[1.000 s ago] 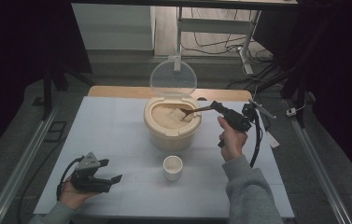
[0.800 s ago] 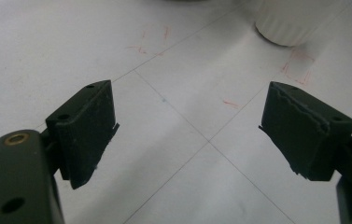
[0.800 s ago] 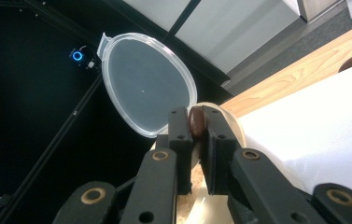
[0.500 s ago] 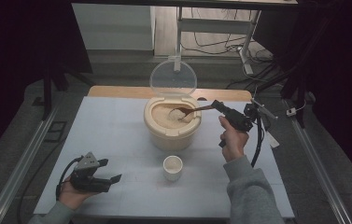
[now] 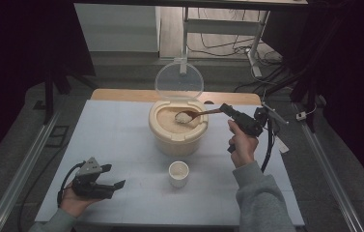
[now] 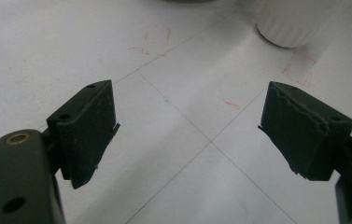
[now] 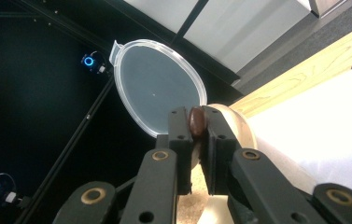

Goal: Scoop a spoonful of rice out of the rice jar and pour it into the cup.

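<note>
The step in hand looks like scooping rice: the right gripper (image 5: pixel 226 109) is clamped on the handle of a wooden spoon (image 5: pixel 196 115), whose heaped bowl hangs out ahead of the jaws, over the open rice container (image 5: pixel 177 129). In the right gripper view the handle end (image 7: pixel 197 120) sits pinched between the pads, with the raised clear lid (image 7: pixel 157 91) just beyond. Next, I judge, the load has to travel level to the small white cup (image 5: pixel 178 173), which stands on the table nearer the person (below and to the left of that claw). The left gripper (image 5: pixel 103 185) rests low with jaws wide apart and empty, the cup (image 6: pixel 295 21) ahead of it, near its right jaw
</note>
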Tool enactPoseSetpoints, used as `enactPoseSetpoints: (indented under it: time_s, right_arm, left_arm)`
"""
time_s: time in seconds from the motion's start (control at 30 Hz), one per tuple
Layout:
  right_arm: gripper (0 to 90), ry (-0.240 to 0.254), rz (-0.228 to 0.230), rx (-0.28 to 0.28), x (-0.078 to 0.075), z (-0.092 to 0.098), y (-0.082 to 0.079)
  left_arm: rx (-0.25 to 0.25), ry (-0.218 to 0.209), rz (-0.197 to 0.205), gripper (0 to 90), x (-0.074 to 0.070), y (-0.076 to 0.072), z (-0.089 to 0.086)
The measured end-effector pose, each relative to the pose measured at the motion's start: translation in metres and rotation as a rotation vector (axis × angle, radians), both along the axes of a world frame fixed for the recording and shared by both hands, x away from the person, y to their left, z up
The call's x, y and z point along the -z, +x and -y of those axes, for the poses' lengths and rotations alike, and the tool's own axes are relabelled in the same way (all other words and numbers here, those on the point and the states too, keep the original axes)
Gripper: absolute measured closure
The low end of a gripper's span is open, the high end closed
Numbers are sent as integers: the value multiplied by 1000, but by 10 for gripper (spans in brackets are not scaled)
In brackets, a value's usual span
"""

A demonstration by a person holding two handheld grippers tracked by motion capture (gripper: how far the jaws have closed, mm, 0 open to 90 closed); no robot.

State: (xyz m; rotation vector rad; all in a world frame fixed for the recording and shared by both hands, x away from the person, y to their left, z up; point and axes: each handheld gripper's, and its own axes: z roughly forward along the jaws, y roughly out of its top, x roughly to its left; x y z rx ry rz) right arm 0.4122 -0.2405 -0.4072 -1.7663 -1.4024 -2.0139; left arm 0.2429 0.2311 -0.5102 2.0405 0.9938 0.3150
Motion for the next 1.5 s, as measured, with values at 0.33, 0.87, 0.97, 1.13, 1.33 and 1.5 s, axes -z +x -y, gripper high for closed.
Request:
enactPoseSetpoints:
  time_s: [0.33,0.87,0.97,1.13,1.33,1.5]
  right_arm:
    - [830,12,2,-16,-2,1,-3]
    - [830,38,0,-42,-3,8,-14]
    - [830,43,1,-54,-4,10,-19]
    - [830,40,3,-82,-5,13,-30]
    - [830,43,-12,-121,-1,17,-41]
    - [830,50,-23,-143,5,21,-50]
  left_arm:
    - [2,2,-4,179,1,0,0]
    - [2,2,-3,179,0,-1,0]
    - [3,1,-4,179,0,0,1]
    - [2,0,-5,179,0,0,0]
    - [3,-3,-7,179,0,0,0]
    - [1,-6,-9,179,0,0,0]
